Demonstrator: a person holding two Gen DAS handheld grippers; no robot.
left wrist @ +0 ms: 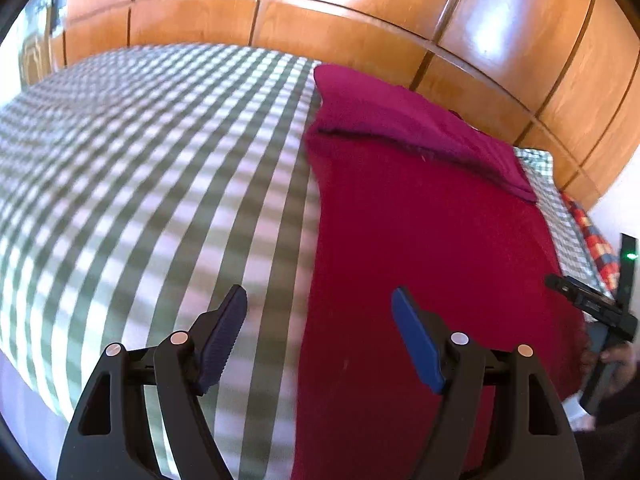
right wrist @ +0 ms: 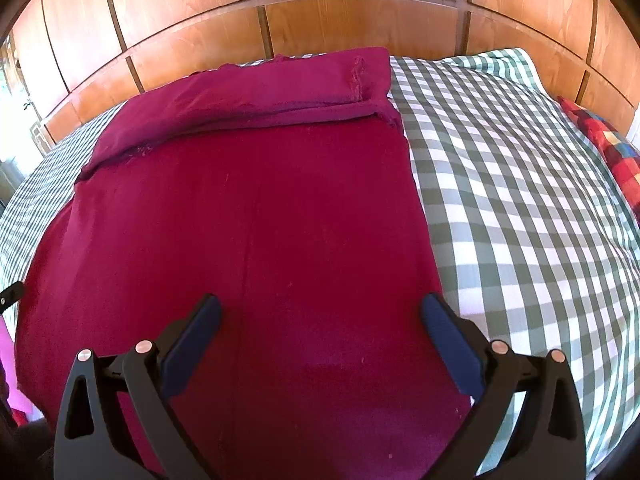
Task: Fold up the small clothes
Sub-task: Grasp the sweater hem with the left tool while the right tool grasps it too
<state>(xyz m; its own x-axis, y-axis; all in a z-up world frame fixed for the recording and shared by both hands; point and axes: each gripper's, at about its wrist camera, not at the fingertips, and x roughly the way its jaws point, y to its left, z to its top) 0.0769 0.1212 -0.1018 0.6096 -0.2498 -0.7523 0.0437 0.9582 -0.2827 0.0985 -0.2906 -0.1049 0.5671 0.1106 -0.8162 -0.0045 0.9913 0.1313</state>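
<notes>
A dark red garment (left wrist: 420, 248) lies flat on a green-and-white checked bedsheet (left wrist: 140, 184); its far end is folded back toward me as a band (right wrist: 260, 96). My left gripper (left wrist: 320, 300) is open and empty, hovering over the garment's left edge. My right gripper (right wrist: 320, 308) is open and empty, above the near right part of the garment (right wrist: 260, 240). The right gripper also shows at the right edge of the left wrist view (left wrist: 588, 304).
A wooden panelled wall (right wrist: 320, 8) runs behind the bed. A red, blue and yellow checked cloth (right wrist: 608, 148) lies at the far right of the sheet (right wrist: 520, 200). Something pink (right wrist: 12, 360) shows at the left edge below the bed.
</notes>
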